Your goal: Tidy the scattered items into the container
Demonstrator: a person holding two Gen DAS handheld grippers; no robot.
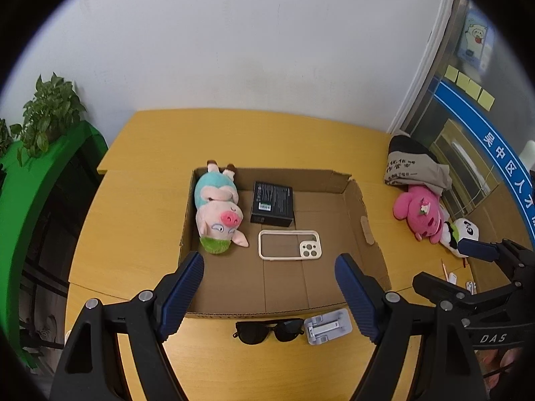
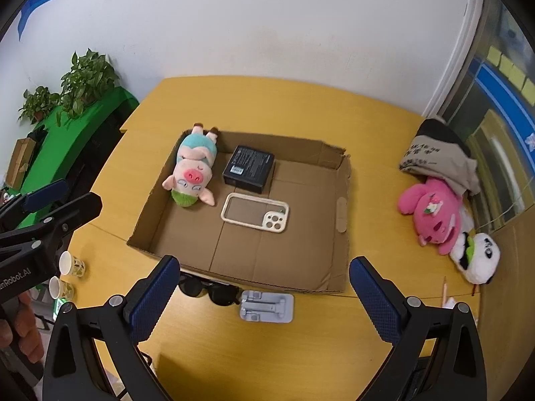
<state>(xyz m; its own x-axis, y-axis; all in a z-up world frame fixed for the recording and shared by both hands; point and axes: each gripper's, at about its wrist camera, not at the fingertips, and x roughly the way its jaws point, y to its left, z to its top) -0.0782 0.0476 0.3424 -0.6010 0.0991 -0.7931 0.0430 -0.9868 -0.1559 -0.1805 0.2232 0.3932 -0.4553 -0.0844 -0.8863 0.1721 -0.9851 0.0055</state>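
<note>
The box (image 2: 337, 173) sat mid-table and already held a pig (image 2: 192, 170), a black pack (image 2: 249, 168) and a phone case (image 2: 255, 212). Sunglasses (image 2: 209, 290) and a stand (image 2: 267, 307) waited outside by its near wall. My left gripper (image 1: 269, 295) and right gripper (image 2: 264, 300) were wide open, holding nothing.

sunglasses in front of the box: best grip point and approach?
Probably the bridge of the sunglasses, from above. They lie flat on the table, lenses side by side against the cardboard box front wall, phone stand close beside one lens. The bridge is the narrowest part; closing front-to-back across it avoids both. The left gripper is open and nearest.
</note>
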